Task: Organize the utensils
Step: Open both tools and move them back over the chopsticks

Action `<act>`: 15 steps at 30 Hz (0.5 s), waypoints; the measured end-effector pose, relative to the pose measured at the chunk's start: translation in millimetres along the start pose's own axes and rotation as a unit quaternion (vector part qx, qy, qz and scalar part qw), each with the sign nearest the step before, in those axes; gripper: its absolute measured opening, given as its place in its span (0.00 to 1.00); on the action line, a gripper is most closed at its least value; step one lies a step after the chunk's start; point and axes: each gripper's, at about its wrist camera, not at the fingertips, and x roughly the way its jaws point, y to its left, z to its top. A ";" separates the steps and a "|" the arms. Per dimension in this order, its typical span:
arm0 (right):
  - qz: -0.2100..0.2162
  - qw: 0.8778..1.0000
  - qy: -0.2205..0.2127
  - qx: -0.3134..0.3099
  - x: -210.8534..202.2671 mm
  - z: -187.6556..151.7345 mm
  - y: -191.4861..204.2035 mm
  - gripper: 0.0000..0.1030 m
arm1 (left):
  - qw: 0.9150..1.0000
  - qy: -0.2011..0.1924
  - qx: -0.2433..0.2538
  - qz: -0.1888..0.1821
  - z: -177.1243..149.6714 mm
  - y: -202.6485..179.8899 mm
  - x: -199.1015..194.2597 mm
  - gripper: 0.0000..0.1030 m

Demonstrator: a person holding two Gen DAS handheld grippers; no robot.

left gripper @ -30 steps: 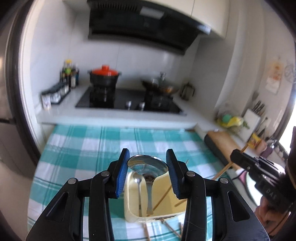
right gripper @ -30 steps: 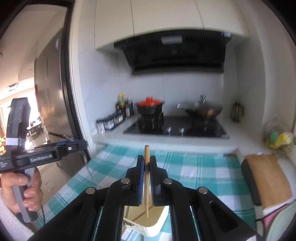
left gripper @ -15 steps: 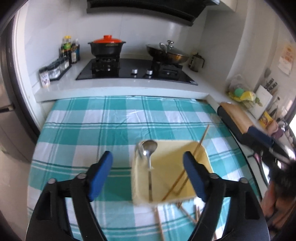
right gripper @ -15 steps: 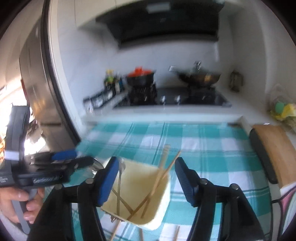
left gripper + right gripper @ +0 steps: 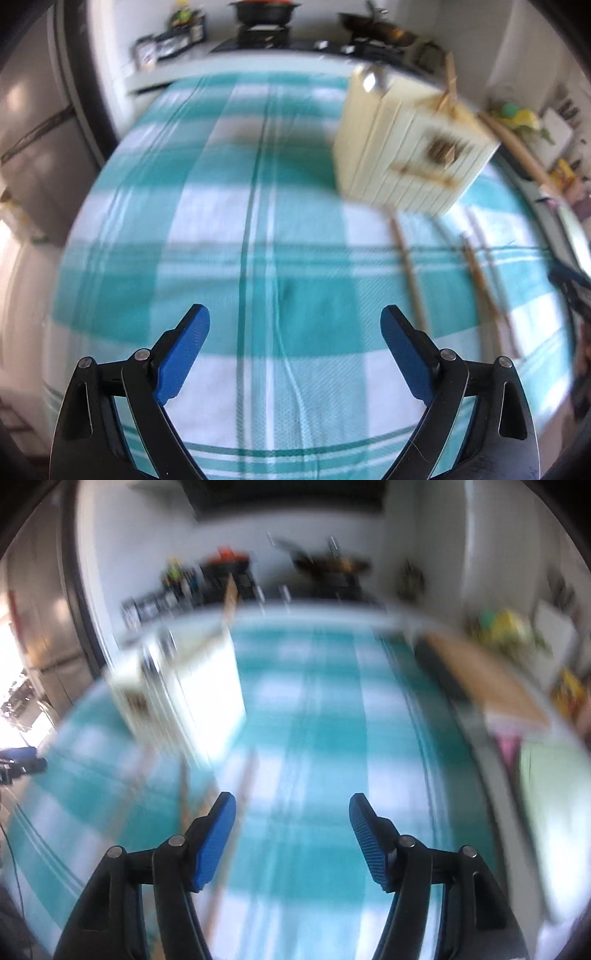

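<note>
A cream utensil holder (image 5: 410, 147) stands on the teal checked cloth (image 5: 258, 236), with a metal spoon (image 5: 373, 79) and wooden chopsticks (image 5: 450, 85) sticking out of it. Several loose chopsticks (image 5: 410, 266) lie on the cloth in front of it. My left gripper (image 5: 295, 328) is open and empty, low over the cloth, to the holder's near left. My right gripper (image 5: 291, 812) is open and empty. The right wrist view is blurred; the holder (image 5: 192, 686) is at its left and a loose chopstick (image 5: 242, 786) lies by the left finger.
A wooden cutting board (image 5: 484, 683) lies along the table's right edge. The stove with a black pot (image 5: 264, 9) and a wok (image 5: 384, 31) is on the counter behind the table. A fridge (image 5: 33, 122) stands at left.
Both grippers have opened, letting go of the spoon and the chopstick into the holder, then dropped low toward the cloth. Both views are now motion-blurred.
</note>
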 end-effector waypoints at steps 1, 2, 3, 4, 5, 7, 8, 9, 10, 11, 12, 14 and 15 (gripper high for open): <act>-0.009 1.000 0.013 0.004 6.2 -16.6 -4.1 0.63 | 1.000 -0.004 -0.005 0.007 -7.2 -1.3 6.8 0.91; -0.018 1.000 0.022 0.006 11.3 -31.1 -5.7 0.63 | 1.000 -0.010 -0.008 0.015 -15.3 -4.8 16.6 0.91; -0.027 0.999 0.027 0.006 15.4 -44.1 -7.4 0.63 | 1.000 -0.012 -0.008 0.019 -21.3 -6.6 21.6 0.91; -0.035 0.999 0.030 0.008 19.1 -54.0 -9.4 0.63 | 1.000 -0.013 -0.006 0.022 -24.8 -9.7 27.5 0.91; -0.040 0.999 0.032 0.011 22.6 -58.8 -11.3 0.63 | 1.000 -0.013 -0.001 0.027 -27.8 -12.6 32.6 0.91; -0.038 0.999 0.012 0.024 23.1 -66.0 -14.9 0.63 | 0.998 -0.033 0.021 0.049 -32.7 -19.5 32.7 0.91; -0.039 0.999 0.012 0.026 23.2 -66.7 -15.9 0.64 | 0.998 -0.038 0.028 0.050 -33.0 -21.9 31.3 0.91; -0.039 0.999 0.011 0.026 23.4 -66.7 -16.7 0.64 | 0.998 -0.038 0.027 0.046 -33.5 -21.2 30.9 0.92; -0.040 0.999 0.012 0.026 23.8 -66.2 -16.8 0.64 | 0.998 -0.037 0.024 0.041 -34.0 -19.7 31.9 0.92; -0.040 0.999 0.012 0.026 24.1 -66.0 -16.8 0.65 | 0.998 -0.038 0.021 0.039 -35.9 -17.5 32.8 0.96; -0.038 0.999 0.012 0.028 24.1 -66.2 -17.5 0.65 | 0.999 -0.037 0.015 0.038 -36.8 -14.5 33.0 0.97; -0.034 0.999 0.012 0.033 24.9 -66.4 -19.6 0.67 | 0.999 -0.034 0.009 0.040 -36.7 -12.6 33.2 1.00; -0.035 0.999 0.013 0.033 25.8 -66.1 -19.9 0.68 | 0.999 -0.034 0.009 0.041 -37.0 -12.7 33.9 1.00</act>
